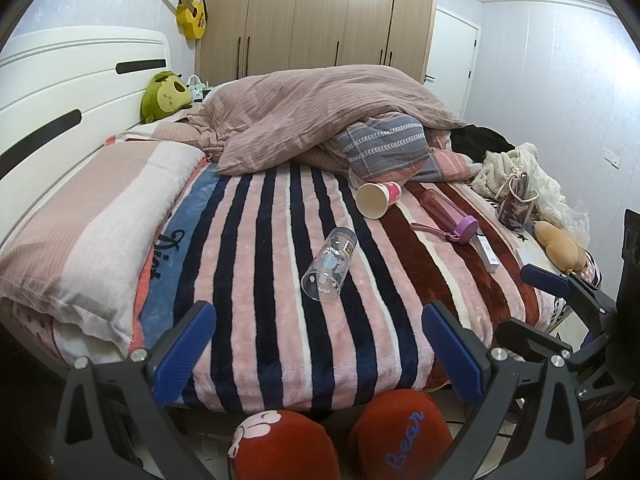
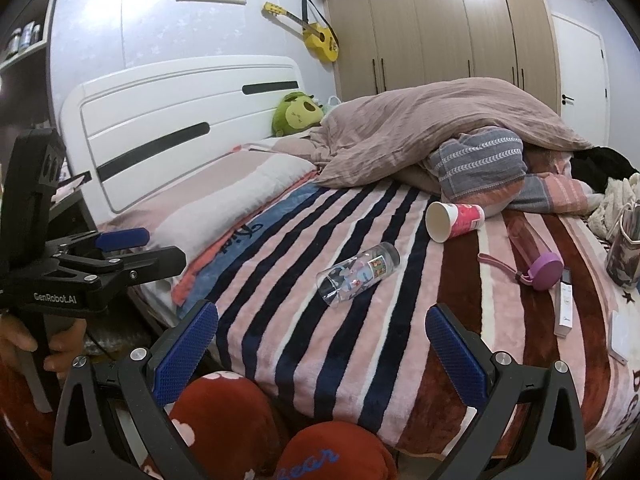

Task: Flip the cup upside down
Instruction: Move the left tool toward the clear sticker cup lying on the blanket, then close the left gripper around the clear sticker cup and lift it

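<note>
A clear glass cup with cartoon prints lies on its side on the striped blanket, mouth toward me; it also shows in the right wrist view. A paper cup, white and pink, lies on its side farther back, also in the right wrist view. My left gripper is open and empty, over the bed's near edge, short of the glass cup. My right gripper is open and empty, also short of it. The left gripper shows at the left of the right wrist view.
A pink bottle with purple lid lies right of the cups. A white box, a patterned mug and a plush toy lie at the right. A duvet heap and pillow lie on the bed. Red slippers show below.
</note>
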